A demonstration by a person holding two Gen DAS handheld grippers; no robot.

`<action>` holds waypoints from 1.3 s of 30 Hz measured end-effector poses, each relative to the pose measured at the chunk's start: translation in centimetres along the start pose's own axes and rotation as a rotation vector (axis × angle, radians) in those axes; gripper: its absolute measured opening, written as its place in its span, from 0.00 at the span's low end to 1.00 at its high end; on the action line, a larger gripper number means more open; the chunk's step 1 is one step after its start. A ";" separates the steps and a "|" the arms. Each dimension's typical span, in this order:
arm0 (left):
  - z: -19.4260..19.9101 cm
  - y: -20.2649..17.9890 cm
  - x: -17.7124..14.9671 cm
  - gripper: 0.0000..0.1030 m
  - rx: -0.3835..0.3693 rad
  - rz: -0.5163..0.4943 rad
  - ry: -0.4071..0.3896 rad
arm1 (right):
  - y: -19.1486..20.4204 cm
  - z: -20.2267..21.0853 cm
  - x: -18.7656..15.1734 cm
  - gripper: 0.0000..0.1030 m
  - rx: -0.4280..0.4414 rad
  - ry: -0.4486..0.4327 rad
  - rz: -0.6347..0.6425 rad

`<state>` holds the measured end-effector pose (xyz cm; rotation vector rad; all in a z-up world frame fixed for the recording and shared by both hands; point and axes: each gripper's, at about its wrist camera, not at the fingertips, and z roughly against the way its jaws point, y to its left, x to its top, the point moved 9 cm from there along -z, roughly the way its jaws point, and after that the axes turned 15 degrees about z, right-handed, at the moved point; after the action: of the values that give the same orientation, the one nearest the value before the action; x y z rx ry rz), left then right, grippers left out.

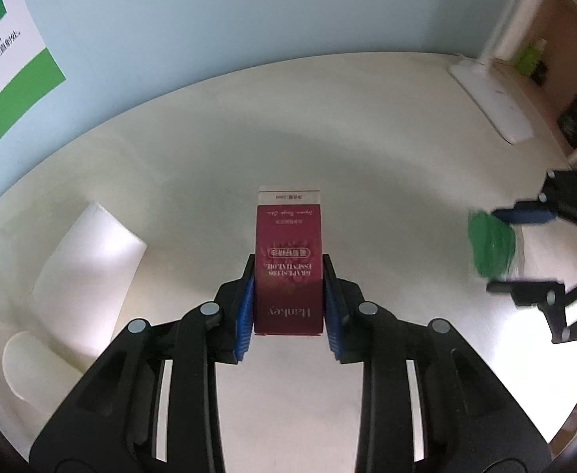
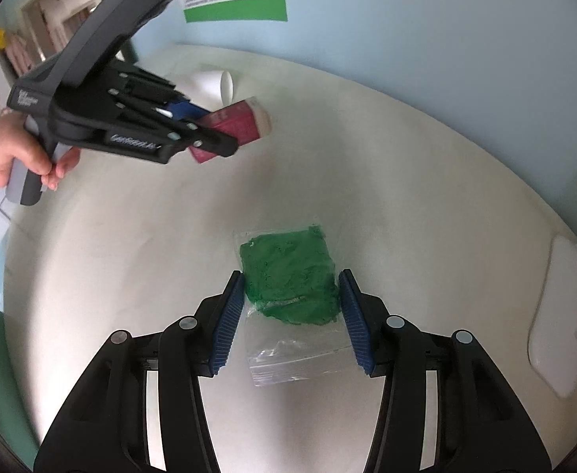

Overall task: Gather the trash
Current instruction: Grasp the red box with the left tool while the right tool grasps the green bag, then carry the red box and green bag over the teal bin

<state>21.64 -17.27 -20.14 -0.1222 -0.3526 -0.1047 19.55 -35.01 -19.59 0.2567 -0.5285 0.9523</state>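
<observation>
Two pieces are in hand: my left gripper (image 1: 288, 299) clamps the red carton (image 1: 289, 268) across its stiff, light sides, off the table (image 1: 367, 138). My right gripper (image 2: 292, 315) squeezes the soft green-filled plastic bag (image 2: 288, 276) at its bulge; the film looks slippery.

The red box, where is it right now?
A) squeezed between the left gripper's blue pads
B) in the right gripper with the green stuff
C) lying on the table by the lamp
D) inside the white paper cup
A: the red box sits clamped between the left gripper and its blue pads, lifted off the white table.
</observation>
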 end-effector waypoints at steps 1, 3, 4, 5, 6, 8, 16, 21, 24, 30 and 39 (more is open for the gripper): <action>0.5 0.0 -0.6 0.27 -0.011 -0.006 0.001 | 0.3 0.5 -0.1 0.48 -0.006 -0.002 -0.008; 1.5 0.0 -2.0 0.27 -0.020 -0.028 0.000 | 0.5 1.0 0.2 0.48 -0.022 -0.006 -0.018; 1.9 0.0 -2.6 0.27 -0.019 -0.039 -0.001 | 0.8 1.6 0.0 0.48 -0.033 -0.006 -0.027; 2.4 0.0 -3.6 0.27 -0.016 -0.059 -0.004 | 1.2 2.0 0.0 0.48 -0.039 -0.007 -0.034; 2.2 -1.1 -3.8 0.27 -0.017 -0.072 -0.005 | 1.6 2.6 -0.2 0.48 -0.049 -0.009 -0.044; 2.5 -1.9 -4.0 0.27 -0.031 -0.100 -0.003 | 2.5 3.5 -0.6 0.48 -0.067 -0.005 -0.066; 5.8 -5.6 -7.2 0.27 -0.115 -0.274 -0.042 | 7.8 7.6 -3.0 0.48 -0.178 0.002 -0.217; 8.4 -7.1 -10.9 0.27 -0.176 -0.416 -0.060 | 12.4 10.1 -4.9 0.48 -0.275 0.002 -0.332; 9.5 -8.7 -13.5 0.27 -0.215 -0.519 -0.065 | 15.8 12.0 -6.3 0.48 -0.336 -0.007 -0.405; 12.1 -12.6 -19.8 0.27 -0.313 -0.722 -0.044 | 22.4 15.2 -10.6 0.48 -0.447 -0.013 -0.588; 15.7 -20.1 -31.5 0.27 -0.482 -1.020 0.036 | 33.4 21.2 -19.9 0.48 -0.606 0.000 -0.914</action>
<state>-15.54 -32.45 -14.48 -0.4088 -0.3195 -1.2024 -24.02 -39.46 -13.04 -0.0636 -0.5909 -0.1112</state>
